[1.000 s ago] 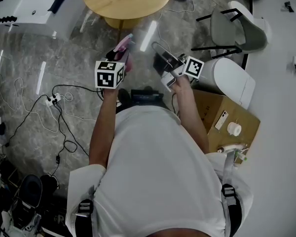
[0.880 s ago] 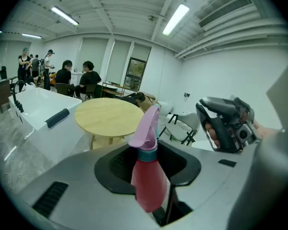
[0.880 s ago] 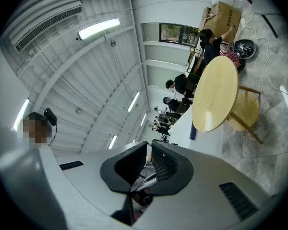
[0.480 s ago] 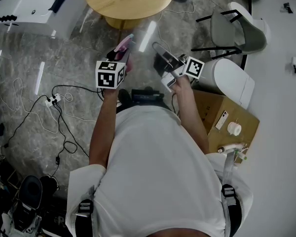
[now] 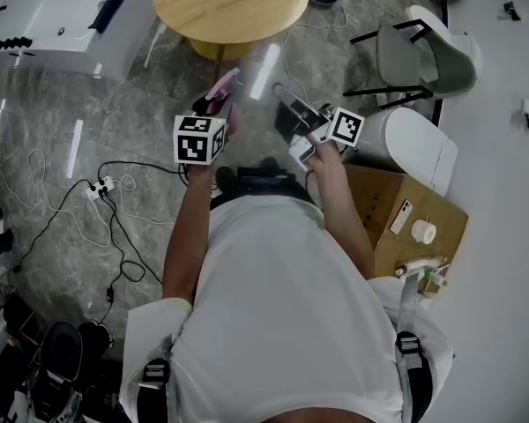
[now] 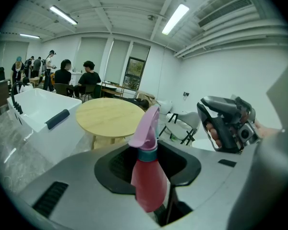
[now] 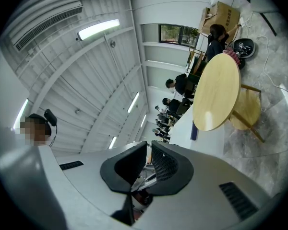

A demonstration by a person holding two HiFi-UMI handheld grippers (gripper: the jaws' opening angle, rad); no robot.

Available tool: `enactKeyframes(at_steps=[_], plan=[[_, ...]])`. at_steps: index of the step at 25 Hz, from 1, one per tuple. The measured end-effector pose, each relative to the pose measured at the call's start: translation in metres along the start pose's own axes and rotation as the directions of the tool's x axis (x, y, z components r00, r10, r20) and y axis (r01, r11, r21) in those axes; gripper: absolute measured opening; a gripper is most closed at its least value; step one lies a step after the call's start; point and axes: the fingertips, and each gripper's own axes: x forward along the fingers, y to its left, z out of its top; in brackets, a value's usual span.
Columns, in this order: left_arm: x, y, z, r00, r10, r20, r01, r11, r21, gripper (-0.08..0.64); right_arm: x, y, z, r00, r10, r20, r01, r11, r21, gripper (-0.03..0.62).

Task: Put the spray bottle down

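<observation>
I am holding the spray bottle (image 6: pixel 148 178) in my left tongs (image 5: pixel 214 106), the jaws closing on its red body low down while the pink trigger head is standing clear above them. My right tongs (image 7: pixel 148 163) are carrying nothing. Their jaws are sitting almost together, with only a slit between them.

The bottle is hanging in the air over the floor (image 5: pixel 62 104), and the round wooden worktop (image 5: pixel 229 3) is lying ahead of it, well apart. I am judging that letting go here would drop it onto the stone.

The grip is sitting low and the head is making the bottle top-heavy, so I am expecting it to tip if I set it down at a slant or open the jaws before its base is resting flat.

My right tongs are hovering near the bottle's side, and a careless swing could knock it.

Cables (image 5: pixel 115 196) are trailing over the floor near my feet, and I am counting them a snag risk if I step towards the worktop.
</observation>
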Motion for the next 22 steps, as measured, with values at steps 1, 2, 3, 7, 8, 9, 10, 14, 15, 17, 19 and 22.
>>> enactKeyframes(at_steps=[1,2,3,7,8,9,10,14,15,17,19,22], plan=[[0.001,0.000,-0.001,1.000,0.001,-0.003,-0.001,1.000,-0.001,0.138,0.000,-0.001,0.001,1.000,0.001,0.000,-0.001,1.000,0.002,0.018],[0.003,0.000,-0.001,1.000,0.002,-0.008,-0.002,1.000,-0.003,0.138,0.000,-0.002,0.002,1.000,0.002,-0.001,-0.002,1.000,0.005,0.019],[0.005,0.000,-0.002,1.000,0.002,-0.013,-0.002,1.000,-0.004,0.138,0.000,-0.004,0.003,1.000,0.002,-0.001,-0.002,1.000,0.008,0.018],[0.017,0.006,0.000,0.999,0.013,-0.035,-0.013,1.000,-0.007,0.138,0.009,-0.013,0.012,1.000,0.017,-0.015,-0.017,1.000,0.018,0.018],[0.020,0.008,0.001,0.999,0.019,-0.041,-0.019,1.000,-0.008,0.138,0.012,-0.016,0.014,1.000,0.023,-0.021,-0.022,1.000,0.022,0.018],[0.024,0.009,0.002,0.999,0.026,-0.047,-0.026,1.000,-0.009,0.138,0.014,-0.019,0.017,0.999,0.028,-0.029,-0.028,0.999,0.026,0.018],[0.029,0.009,0.003,0.998,0.033,-0.054,-0.033,0.999,-0.010,0.138,0.016,-0.022,0.021,0.999,0.036,-0.039,-0.035,0.999,0.028,0.018],[0.055,0.018,0.018,0.995,0.063,-0.079,-0.064,0.998,-0.013,0.138,0.034,-0.034,0.044,0.993,0.074,-0.093,-0.073,0.997,0.016,0.018],[0.062,0.022,0.023,0.994,0.072,-0.086,-0.074,0.997,-0.014,0.138,0.041,-0.036,0.051,0.990,0.087,-0.111,-0.086,0.996,0.010,0.020],[0.076,0.029,0.034,0.991,0.090,-0.095,-0.092,0.996,-0.018,0.138,0.054,-0.039,0.065,0.982,0.114,-0.148,-0.116,0.993,-0.004,0.018],[0.090,0.034,0.046,0.990,0.104,-0.098,-0.107,0.994,-0.022,0.138,0.065,-0.043,0.081,0.976,0.134,-0.174,-0.139,0.990,-0.016,0.019],[0.111,0.038,0.063,0.987,0.120,-0.104,-0.123,0.992,-0.027,0.138,0.076,-0.051,0.105,0.969,0.153,-0.195,-0.159,0.987,-0.015,0.018]])
